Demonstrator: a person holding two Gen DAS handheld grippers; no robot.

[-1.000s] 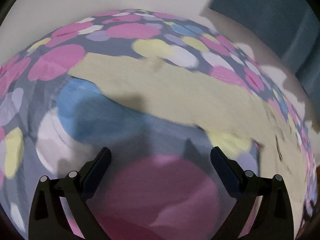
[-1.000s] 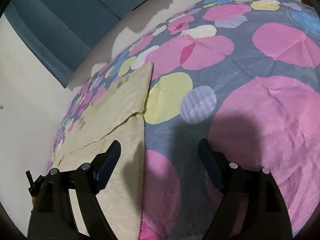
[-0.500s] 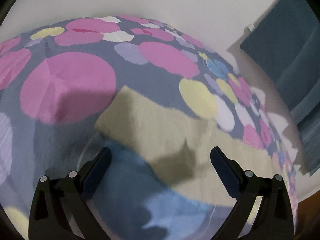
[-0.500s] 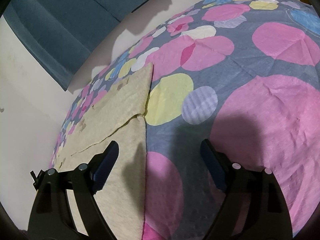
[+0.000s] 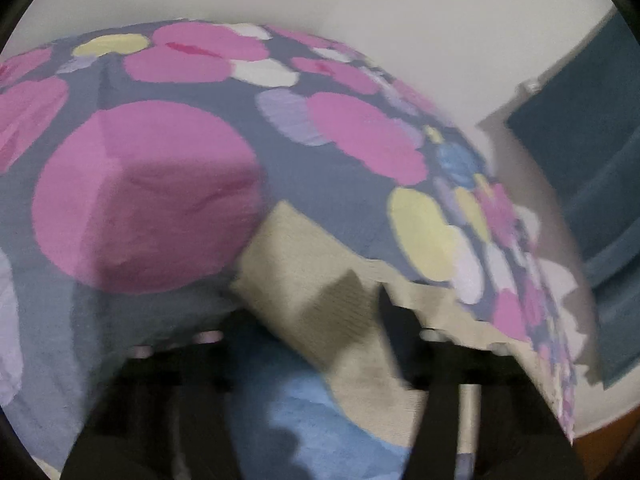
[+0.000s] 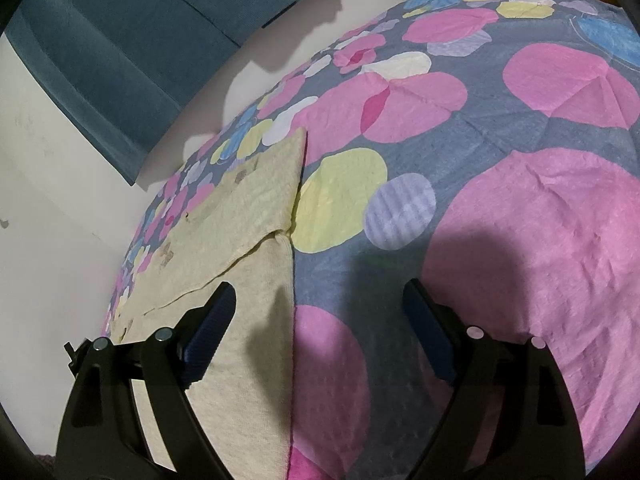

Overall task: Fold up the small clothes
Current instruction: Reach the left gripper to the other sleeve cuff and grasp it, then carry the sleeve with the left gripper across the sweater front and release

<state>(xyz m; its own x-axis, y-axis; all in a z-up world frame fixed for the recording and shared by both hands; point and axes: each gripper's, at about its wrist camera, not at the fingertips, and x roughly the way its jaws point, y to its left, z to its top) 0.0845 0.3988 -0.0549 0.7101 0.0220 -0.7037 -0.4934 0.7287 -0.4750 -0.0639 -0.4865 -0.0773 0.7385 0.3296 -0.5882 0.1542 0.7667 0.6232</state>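
Note:
A beige garment (image 6: 236, 240) lies flat on a bed sheet with coloured dots (image 6: 520, 240); one part is folded over another along a seam. In the right wrist view my right gripper (image 6: 320, 312) is open and empty, straddling the garment's right edge, its left finger (image 6: 212, 320) over the cloth. In the blurred left wrist view the garment's corner (image 5: 304, 272) lies just ahead of my left gripper (image 5: 304, 336), whose fingers stand apart with nothing between them.
A white wall (image 5: 400, 20) stands behind the bed. A dark blue curtain (image 6: 140, 40) hangs at the bed's far side and also shows in the left wrist view (image 5: 592, 160). The dotted sheet (image 5: 152, 200) stretches wide around the garment.
My left gripper has swung along the garment toward its corner and is still moving, so its view is blurred. My right gripper has barely shifted and stays open.

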